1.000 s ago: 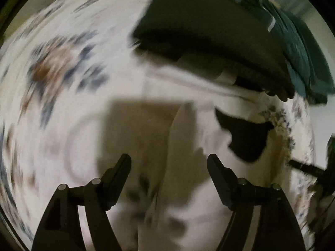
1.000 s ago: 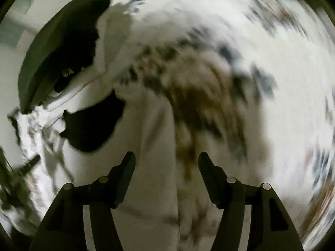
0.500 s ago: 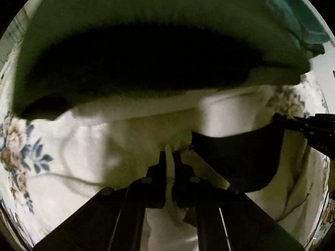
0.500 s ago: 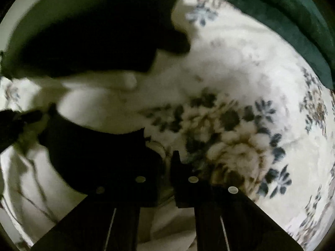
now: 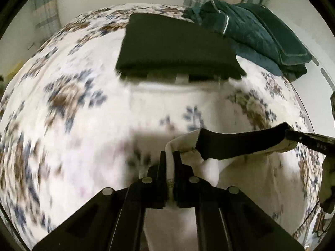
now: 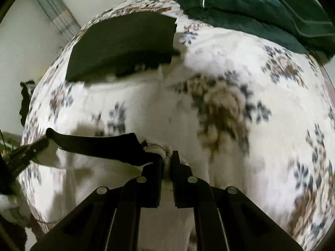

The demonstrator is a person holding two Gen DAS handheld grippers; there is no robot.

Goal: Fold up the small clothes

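Pinching a white garment with a black collar band (image 5: pixel 240 146), both claws are clenched on it: the left gripper (image 5: pixel 170 161) grips one top corner of the cloth, the right gripper (image 6: pixel 167 161) the other, and the collar edge runs between them, raised off the floral bedspread (image 5: pixel 69 108) with the body of the cloth hanging below out of clear sight. This looks like the start of a fold, the piece held up and spread by its shoulders. Next it likely needs laying flat on the open spread, keeping both corners level. Farther off lie a folded black garment (image 5: pixel 178 46) and a dark green pile (image 5: pixel 261 31).
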